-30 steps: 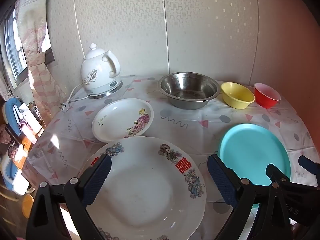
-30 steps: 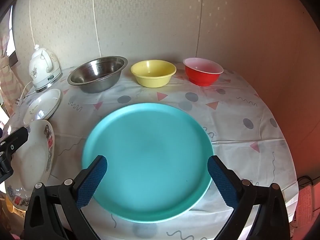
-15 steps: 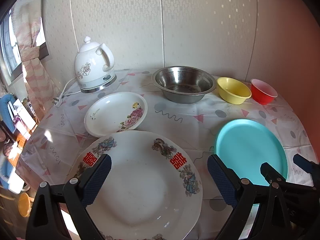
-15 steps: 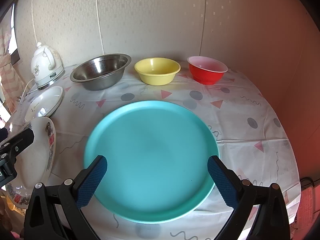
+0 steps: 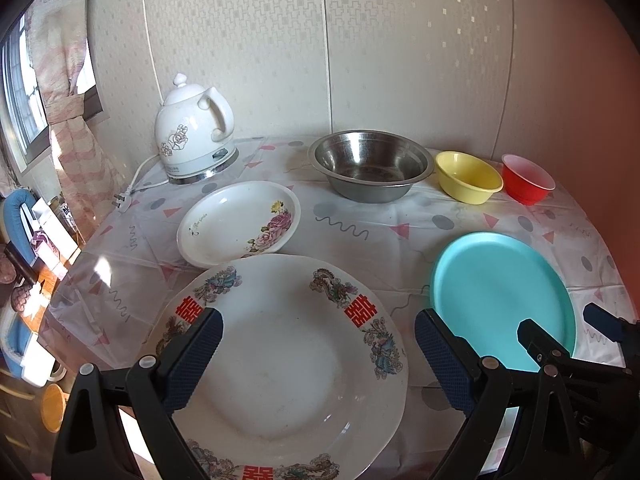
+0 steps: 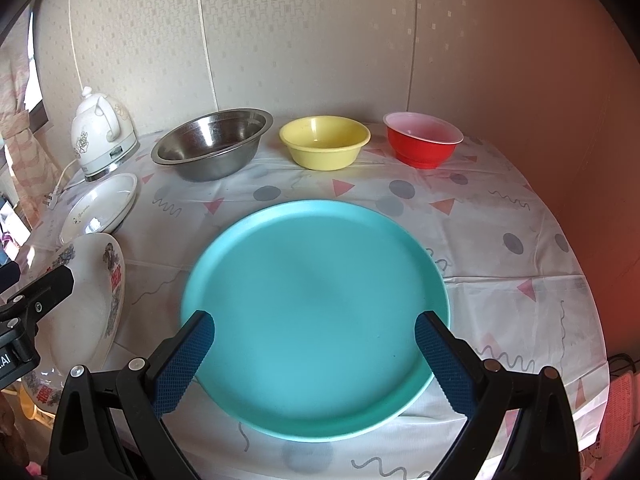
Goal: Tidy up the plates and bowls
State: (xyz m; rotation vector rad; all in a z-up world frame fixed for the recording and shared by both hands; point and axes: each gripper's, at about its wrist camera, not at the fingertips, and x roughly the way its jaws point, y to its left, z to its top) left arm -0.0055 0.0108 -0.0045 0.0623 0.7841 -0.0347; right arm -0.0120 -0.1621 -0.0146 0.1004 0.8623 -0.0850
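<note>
Since every dish lies by itself on the patterned tablecloth (image 6: 500, 240), we judge that the sorting has hardly begun: nothing is stacked or nested, and all the gathering is left to do.

We take the steel bowl (image 5: 370, 170) as our landmark. To its right, along the wall, stand the yellow bowl (image 5: 468, 176) and then the red bowl (image 5: 528, 178), each apart from its neighbour. To its left stands a white kettle (image 5: 192, 140) on its base, with its plug lying loose on the cloth. Nearer us and to the left of the steel bowl lies the small floral plate (image 5: 240, 222); nearer still, the large dragon-patterned plate (image 5: 280, 356), whose far rim reaches just to the small plate's near rim, though we cannot tell whether they touch. Nearer us and to the right of the steel bowl lies the teal plate (image 6: 316, 312), well apart from the bowls.

Our left gripper (image 5: 318, 354) hangs over the large plate with its jaws spread wide and nothing between them. Our right gripper (image 6: 314, 358) hangs likewise over the teal plate, jaws wide, gripping nothing.

By our count: three bowls, one each of steel, yellow and red; three plates, two white patterned and one teal; one kettle.
</note>
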